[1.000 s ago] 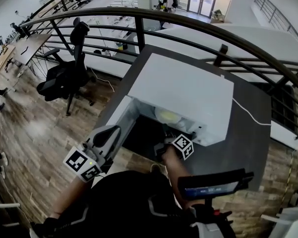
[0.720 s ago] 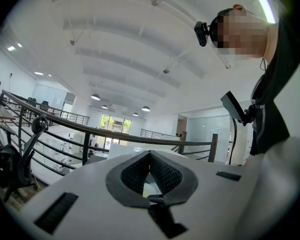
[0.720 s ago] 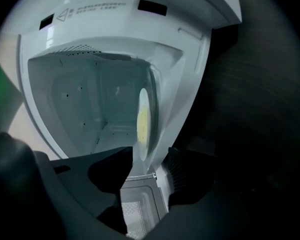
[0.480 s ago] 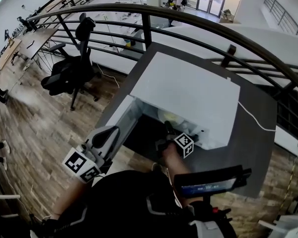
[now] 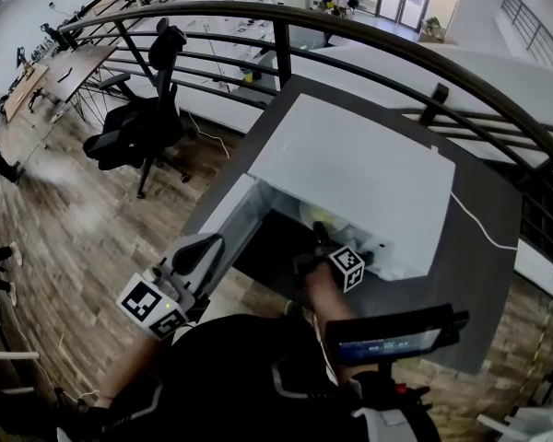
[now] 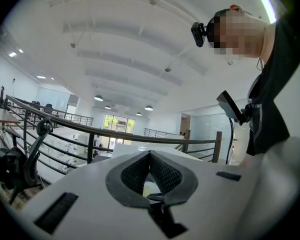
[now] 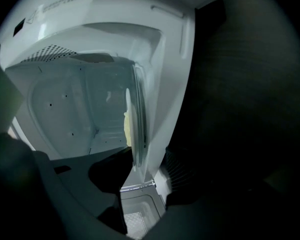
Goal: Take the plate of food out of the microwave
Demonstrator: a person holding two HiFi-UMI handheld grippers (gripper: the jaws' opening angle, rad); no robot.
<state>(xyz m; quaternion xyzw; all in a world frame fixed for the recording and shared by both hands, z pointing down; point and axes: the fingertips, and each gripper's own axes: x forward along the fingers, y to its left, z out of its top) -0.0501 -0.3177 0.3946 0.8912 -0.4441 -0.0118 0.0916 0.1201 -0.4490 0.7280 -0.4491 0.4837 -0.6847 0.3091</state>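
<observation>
Now the right gripper (image 5: 319,236), jaws having just been opening wide, is straddling the rim of the plate of food (image 7: 135,115) inside the microwave (image 5: 359,173) at the counter's (image 5: 470,274) near edge, readying a grip, while the left gripper (image 5: 205,247) is idling closed and empty.

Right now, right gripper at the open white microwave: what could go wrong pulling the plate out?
1. The right gripper has just been opening its jaws; the pale plate of yellow food shows edge-on between them, not pinched. A shallow bite on that thin rim could let it tilt and spill.
2. The front frame of the white microwave sits beside the rim; closing may catch it.
</observation>
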